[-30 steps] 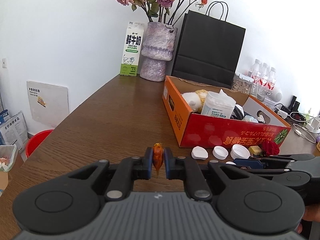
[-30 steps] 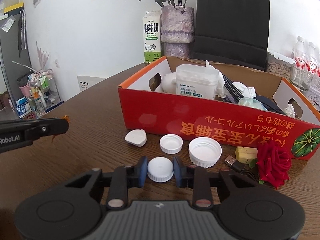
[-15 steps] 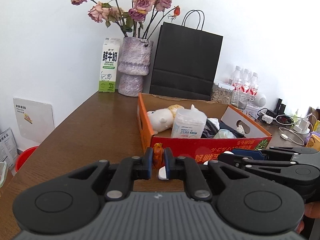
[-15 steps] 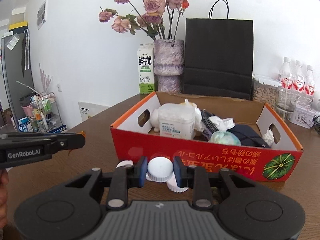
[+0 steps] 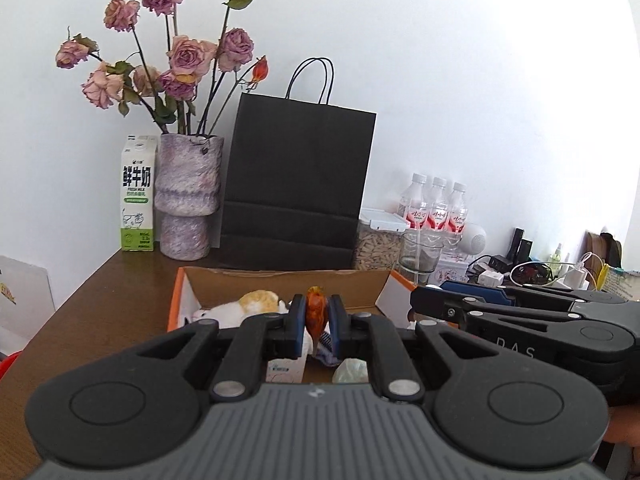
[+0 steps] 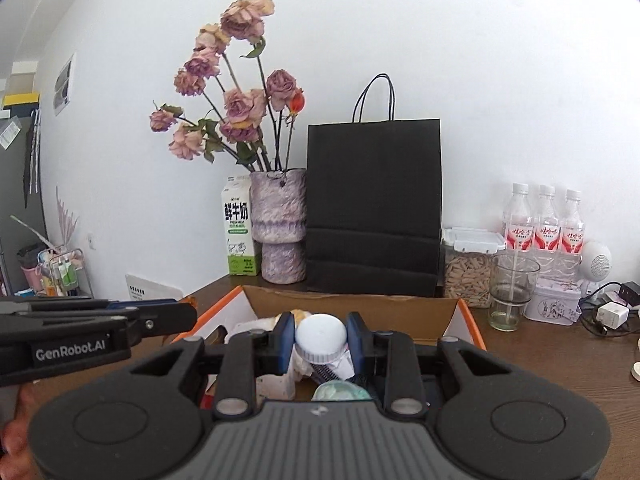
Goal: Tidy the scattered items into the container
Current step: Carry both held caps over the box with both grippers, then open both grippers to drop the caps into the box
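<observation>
My left gripper [image 5: 316, 322] is shut on a small orange wrapped candy [image 5: 316, 314] and holds it above the open cardboard box [image 5: 288, 286]. My right gripper [image 6: 321, 340] is shut on a white bottle cap [image 6: 321, 338] and holds it over the same box [image 6: 352, 306]. The box holds a plush toy [image 5: 236, 310], a white tub [image 6: 276, 386] and other items, mostly hidden by the grippers. The right gripper shows from the side in the left wrist view [image 5: 520, 316]; the left one shows in the right wrist view [image 6: 92, 328].
Behind the box stand a milk carton [image 5: 137, 200], a purple vase of dried roses [image 5: 188, 200] and a black paper bag [image 5: 296, 188]. To the right are water bottles [image 6: 544, 224], a seed jar [image 6: 468, 268], a glass [image 6: 514, 292] and chargers with cables [image 6: 608, 312].
Both grippers have risen and moved forward from the table in front of the box to above its opening, each still holding its item.
</observation>
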